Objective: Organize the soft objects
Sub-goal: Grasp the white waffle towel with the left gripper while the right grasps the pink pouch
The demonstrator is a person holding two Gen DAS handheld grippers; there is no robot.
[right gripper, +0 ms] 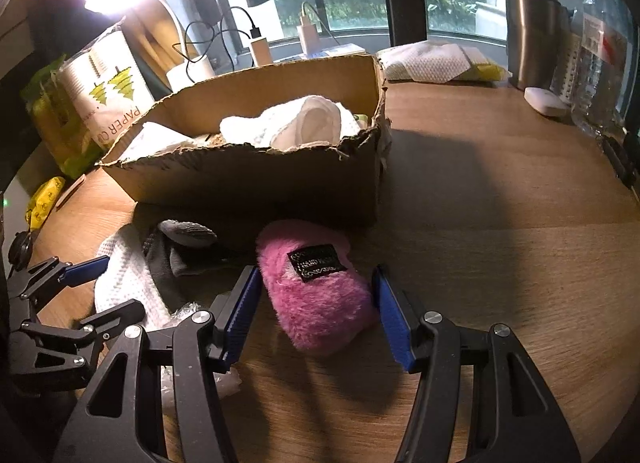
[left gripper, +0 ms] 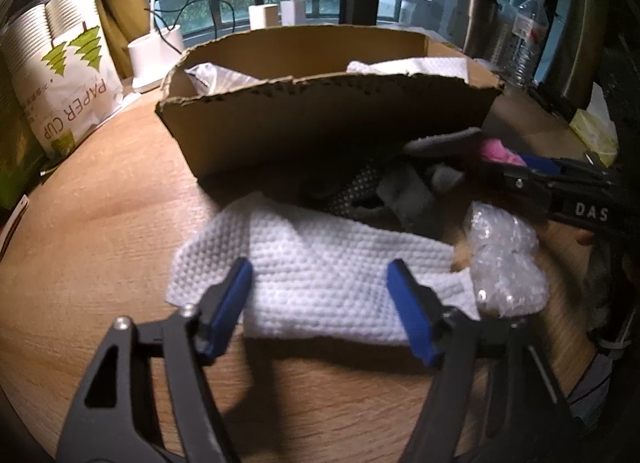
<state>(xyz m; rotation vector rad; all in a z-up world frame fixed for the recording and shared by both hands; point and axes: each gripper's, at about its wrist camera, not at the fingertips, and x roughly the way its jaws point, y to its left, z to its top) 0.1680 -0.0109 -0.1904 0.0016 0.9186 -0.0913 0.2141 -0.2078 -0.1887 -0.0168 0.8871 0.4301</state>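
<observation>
A white textured cloth [left gripper: 340, 263] lies flat on the wooden table in front of a torn cardboard box [left gripper: 320, 123]. My left gripper [left gripper: 318, 279] is open, its blue pads [left gripper: 236, 295] straddling the cloth's middle without bunching it. Beside the cloth lie a grey dotted glove [left gripper: 404, 191] and a wad of bubble wrap [left gripper: 504, 259]. A pink plush [right gripper: 320, 295] with a black label rests on the table by the box [right gripper: 260, 183]. My right gripper [right gripper: 315, 271] is open around it, pads close to its sides. White cloths [right gripper: 296, 123] lie inside the box.
A bag of paper cups [left gripper: 64, 75] and a white lamp base [left gripper: 156, 55] stand at the left. At the right rear are a steel tumbler [right gripper: 532, 35], a water bottle [left gripper: 528, 35], a small white device [right gripper: 546, 101] and a folded cloth [right gripper: 436, 59]. Chargers with cables sit behind the box.
</observation>
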